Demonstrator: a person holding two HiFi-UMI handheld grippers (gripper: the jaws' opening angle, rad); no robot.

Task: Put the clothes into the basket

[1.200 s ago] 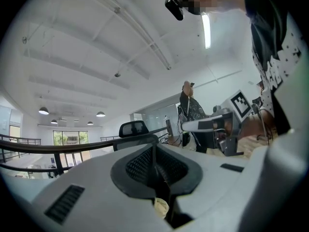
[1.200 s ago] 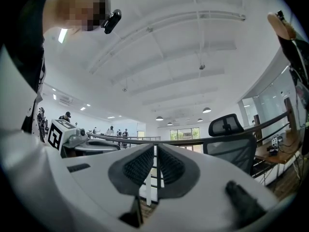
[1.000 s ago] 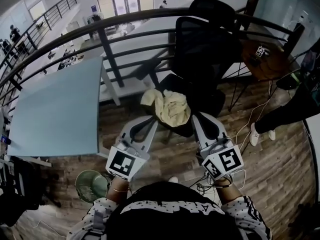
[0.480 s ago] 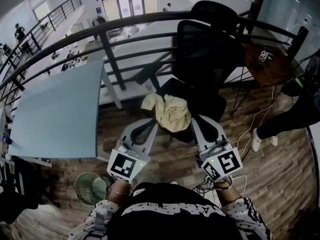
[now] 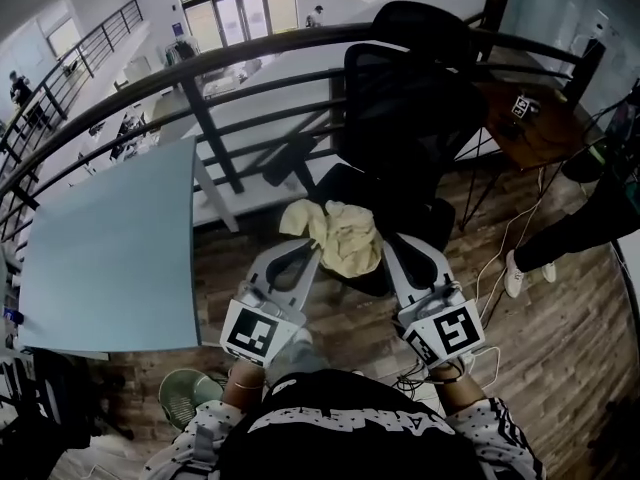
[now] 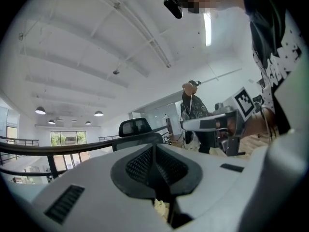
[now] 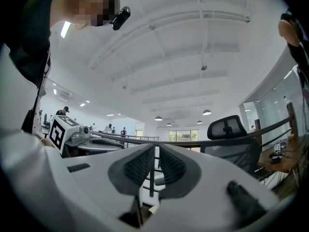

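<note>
Far left: pale blue table point(image 5: 110, 238), with a green mesh basket point(image 5: 185, 393) below it on the wood floor, beside the person's left arm. Next, left gripper point(image 5: 313, 253), clamped shut on one edge of a cream garment point(image 5: 345, 236). Garment bunched up between both grippers, over the seat of a black office chair point(image 5: 400, 98), well apart from the basket. Right gripper point(image 5: 390, 243) closed on the garment's other edge.
</note>
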